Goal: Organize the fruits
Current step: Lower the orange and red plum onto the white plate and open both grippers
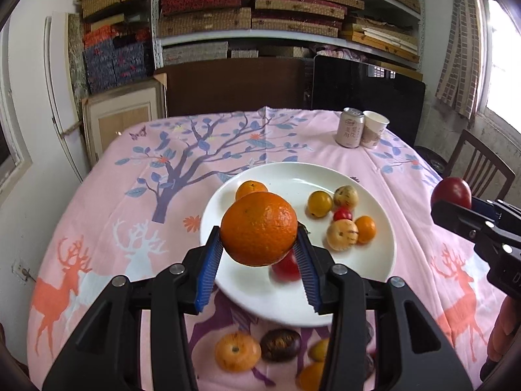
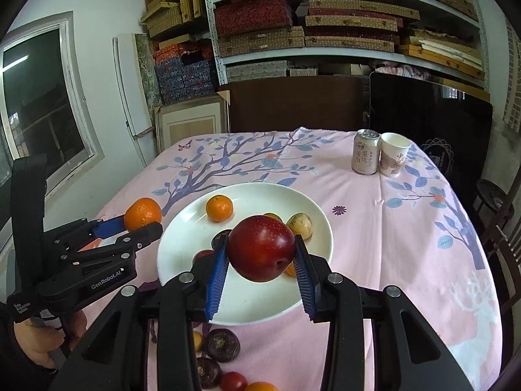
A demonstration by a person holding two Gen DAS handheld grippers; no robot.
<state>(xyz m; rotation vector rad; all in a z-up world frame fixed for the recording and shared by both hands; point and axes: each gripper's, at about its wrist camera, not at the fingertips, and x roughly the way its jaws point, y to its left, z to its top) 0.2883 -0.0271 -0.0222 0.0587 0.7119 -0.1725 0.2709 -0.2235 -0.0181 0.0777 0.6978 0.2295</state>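
Fruit-sorting scene, pink tree-and-deer printed tablecloth on a table. Left gripper: blue ribbed fingers clenched on a large round orange, held in the air over the near rim of the shallow white ceramic plate. Right gripper: fingers clamped on a dark red round plum, likewise aloft above the plate. Plate contents, left view: a small mandarin, a yellow-orange fruit, two pale speckled fruits, a small red one, another small orange one, and a blurred red fruit under the held orange. Loose stock on the cloth, near edge: a flattened orange fruit, a dark brown-purple fruit, further pieces partly hidden by the gripper frame. Far corner: a pale drinks can touching a paper cup. Risks, judged: both fruits are round and pinched at narrow contact lines, so either may slip; released from this height, either may roll, knock neighbours off the low rim, or bruise; both grippers converging on one plate may collide.
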